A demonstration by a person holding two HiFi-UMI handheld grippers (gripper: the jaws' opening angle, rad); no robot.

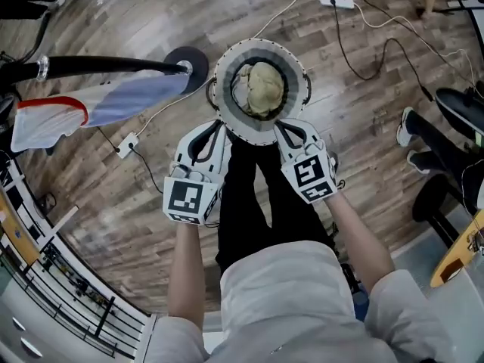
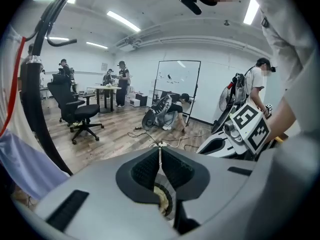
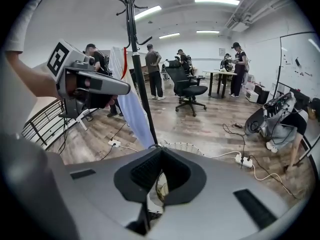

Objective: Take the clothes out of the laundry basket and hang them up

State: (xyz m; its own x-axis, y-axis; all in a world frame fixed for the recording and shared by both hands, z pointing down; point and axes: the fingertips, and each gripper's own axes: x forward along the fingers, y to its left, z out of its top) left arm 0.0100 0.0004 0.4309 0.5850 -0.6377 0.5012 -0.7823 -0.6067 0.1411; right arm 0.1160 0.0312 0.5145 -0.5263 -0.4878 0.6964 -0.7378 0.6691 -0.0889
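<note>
Head view | laundry basket (image 1: 259,135): one beige garment (image 1: 265,89) | left gripper (image 1: 217,126), right gripper (image 1: 282,126): jaws pressed together

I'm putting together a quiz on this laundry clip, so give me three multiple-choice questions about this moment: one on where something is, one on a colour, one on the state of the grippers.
1. Where does the beige garment lie?
A. on the floor
B. in the laundry basket
C. over a chair

2. What colour is the trim on the hung garment on the coat rack?
A. green
B. red
C. black

3. How do the left gripper and right gripper stand?
A. both shut
B. both wide open
C. left open, right shut

Answers:
1 B, the garment sits inside the basket's round rim.
2 B, a red band edges the white and pale blue cloth.
3 A, in each gripper view the jaws meet with nothing gripped.
</note>
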